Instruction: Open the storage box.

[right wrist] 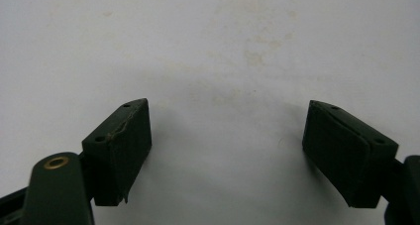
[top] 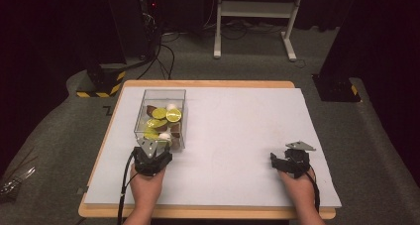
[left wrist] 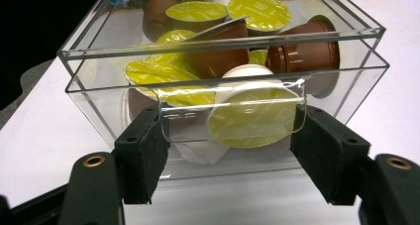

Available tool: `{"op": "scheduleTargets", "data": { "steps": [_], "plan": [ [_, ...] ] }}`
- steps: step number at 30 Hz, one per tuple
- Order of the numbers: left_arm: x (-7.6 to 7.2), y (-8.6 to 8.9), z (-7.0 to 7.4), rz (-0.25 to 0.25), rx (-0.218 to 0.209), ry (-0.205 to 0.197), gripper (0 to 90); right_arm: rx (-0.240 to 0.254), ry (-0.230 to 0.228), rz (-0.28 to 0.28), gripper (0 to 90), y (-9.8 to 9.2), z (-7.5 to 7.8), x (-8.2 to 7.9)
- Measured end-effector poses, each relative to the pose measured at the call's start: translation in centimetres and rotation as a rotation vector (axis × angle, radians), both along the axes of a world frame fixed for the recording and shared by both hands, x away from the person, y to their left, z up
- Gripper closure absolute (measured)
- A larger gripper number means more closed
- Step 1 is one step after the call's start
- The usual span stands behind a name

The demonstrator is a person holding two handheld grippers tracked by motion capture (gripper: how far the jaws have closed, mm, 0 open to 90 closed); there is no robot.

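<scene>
A clear plastic box (top: 142, 111) stands on the left half of the white mat (top: 237, 131). It holds several coffee capsules (top: 166, 115), brown and white ones with yellow-green foil lids. My left gripper (top: 153, 148) is right at the box's near wall. In the left gripper view the box (left wrist: 223, 39) stands close ahead, and the left gripper (left wrist: 230, 136) is open, its jaws flanking a rounded notch in that wall, in front of a lidded capsule (left wrist: 247, 121). My right gripper (top: 283, 158) rests on the mat at the right. Seen in its own view, the right gripper (right wrist: 228, 140) is open over bare mat (right wrist: 208, 46).
The mat covers a wooden table (top: 208, 84). Beyond the table are a white stand's legs (top: 252, 9), black posts with yellow-black striped bases (top: 101, 81), and cables on the grey floor (top: 166, 56).
</scene>
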State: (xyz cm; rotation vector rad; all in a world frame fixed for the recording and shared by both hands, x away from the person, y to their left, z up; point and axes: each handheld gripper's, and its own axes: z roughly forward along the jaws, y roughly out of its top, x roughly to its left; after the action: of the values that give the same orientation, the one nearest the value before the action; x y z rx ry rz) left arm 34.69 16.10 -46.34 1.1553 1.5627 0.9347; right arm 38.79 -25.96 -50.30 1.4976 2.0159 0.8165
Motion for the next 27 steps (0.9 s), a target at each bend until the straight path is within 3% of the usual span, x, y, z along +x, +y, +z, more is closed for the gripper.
{"op": "scheduleTargets", "data": {
  "steps": [27],
  "plan": [
    [-4.3, 0.3, -0.3, -0.033, -0.008, -0.025, 32.2, -0.002, -0.002, -0.003, 19.3, 0.0, 0.0, 0.0]
  ]
}}
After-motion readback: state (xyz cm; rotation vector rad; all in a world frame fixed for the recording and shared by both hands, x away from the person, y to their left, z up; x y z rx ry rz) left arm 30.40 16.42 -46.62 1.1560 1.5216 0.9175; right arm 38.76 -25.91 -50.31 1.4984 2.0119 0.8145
